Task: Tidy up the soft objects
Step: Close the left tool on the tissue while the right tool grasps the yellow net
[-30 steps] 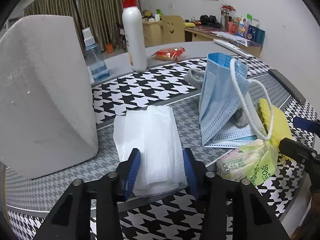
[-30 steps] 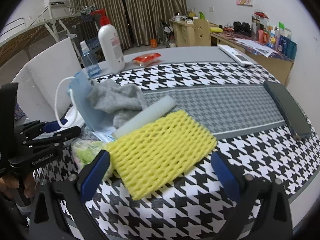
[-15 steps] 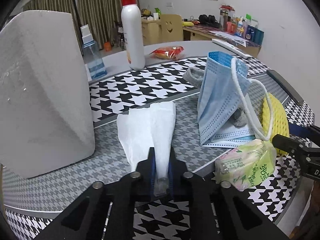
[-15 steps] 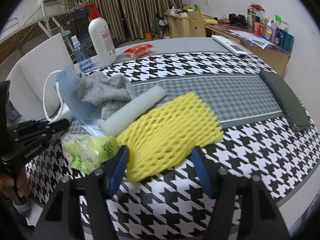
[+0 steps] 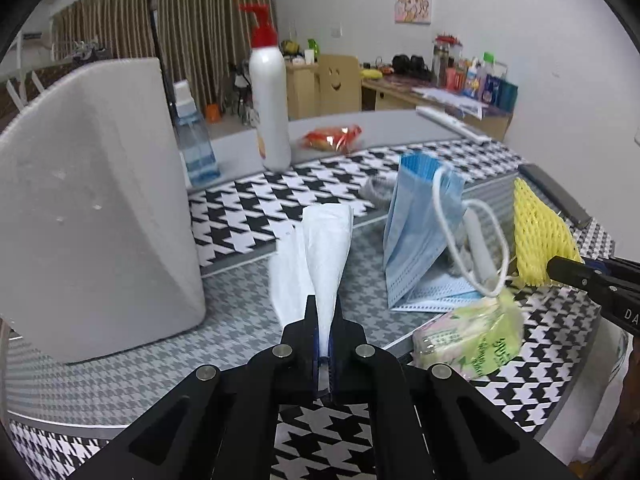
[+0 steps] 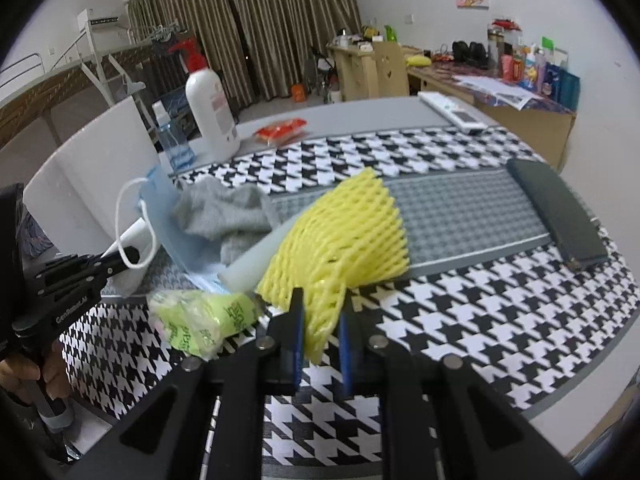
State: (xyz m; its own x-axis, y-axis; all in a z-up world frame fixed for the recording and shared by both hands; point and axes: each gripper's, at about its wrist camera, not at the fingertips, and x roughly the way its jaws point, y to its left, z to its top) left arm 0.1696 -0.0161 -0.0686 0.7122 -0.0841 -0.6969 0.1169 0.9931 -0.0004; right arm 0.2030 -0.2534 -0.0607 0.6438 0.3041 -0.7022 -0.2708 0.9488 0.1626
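Left gripper (image 5: 325, 320) clamped on the near end of the white tissue (image 5: 320, 248) — rest of it fans out ahead of the fingers over the houndstooth table (image 5: 120, 364). Right gripper (image 6: 320, 320) closing, near edge of the yellow foam net (image 6: 344, 236) bunched between its blue pads and touching the left one. Blue face mask (image 5: 416, 232) stands right of the left gripper; green tissue pack (image 6: 200, 316) just left of the right gripper.

The left tool (image 5: 324, 320) is closed tight, and the right tool (image 6: 320, 320) is closing, both tilted downward.
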